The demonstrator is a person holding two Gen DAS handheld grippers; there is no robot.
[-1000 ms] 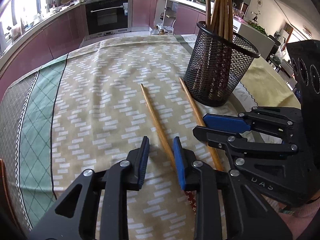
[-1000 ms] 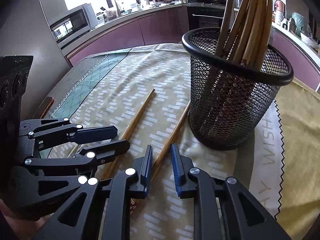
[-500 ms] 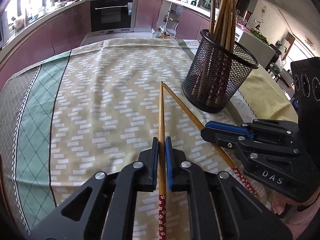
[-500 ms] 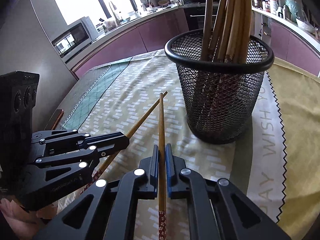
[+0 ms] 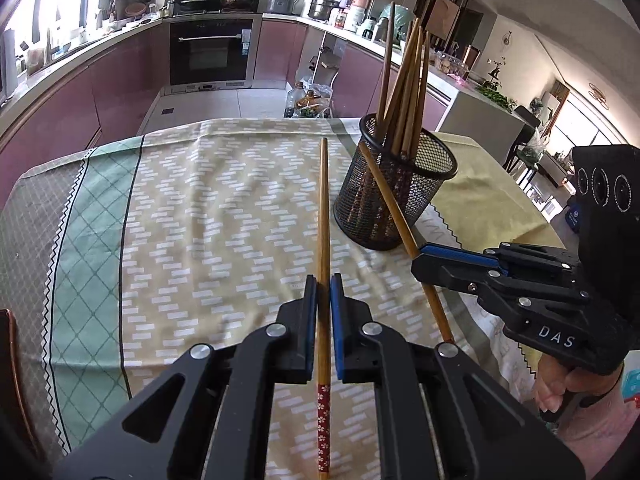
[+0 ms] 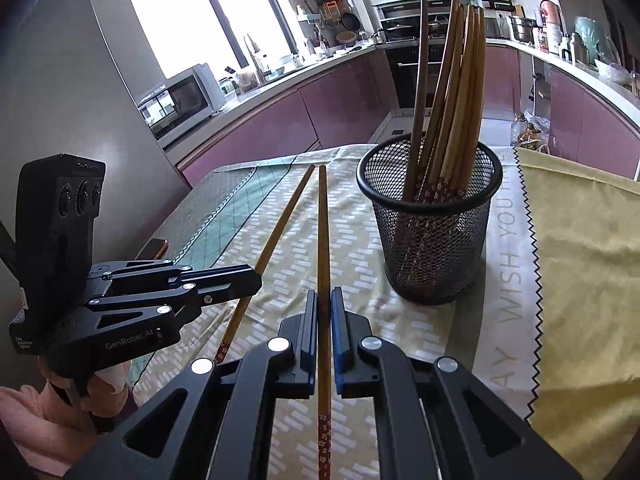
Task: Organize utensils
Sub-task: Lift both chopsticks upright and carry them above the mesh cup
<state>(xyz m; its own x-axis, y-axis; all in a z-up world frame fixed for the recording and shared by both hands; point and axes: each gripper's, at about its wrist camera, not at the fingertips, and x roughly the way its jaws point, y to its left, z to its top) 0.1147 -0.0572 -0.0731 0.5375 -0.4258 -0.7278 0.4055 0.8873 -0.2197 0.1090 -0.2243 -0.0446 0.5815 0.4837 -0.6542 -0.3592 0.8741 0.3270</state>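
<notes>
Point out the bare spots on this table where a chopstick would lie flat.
Free: the patterned cloth left of the mesh holder, out to its green border. Also the yellow cloth right of the holder. Crowded: the near edge, where both grippers, left and right, hold chopsticks.

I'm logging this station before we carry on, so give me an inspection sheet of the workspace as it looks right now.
Surface: table under a patterned tablecloth, with a yellow cloth at the right.
Job's things: black mesh holder, upright, holding a bunch of chopsticks; two more chopsticks are held above the cloth, narrow ends forward.
Clutter: a phone-like thing at the table's left edge.
Grippers: left gripper shut on left chopstick; right gripper shut on right chopstick.
Cables: nothing seen.
Surroundings: kitchen with built-in oven, microwave and bright window.
</notes>
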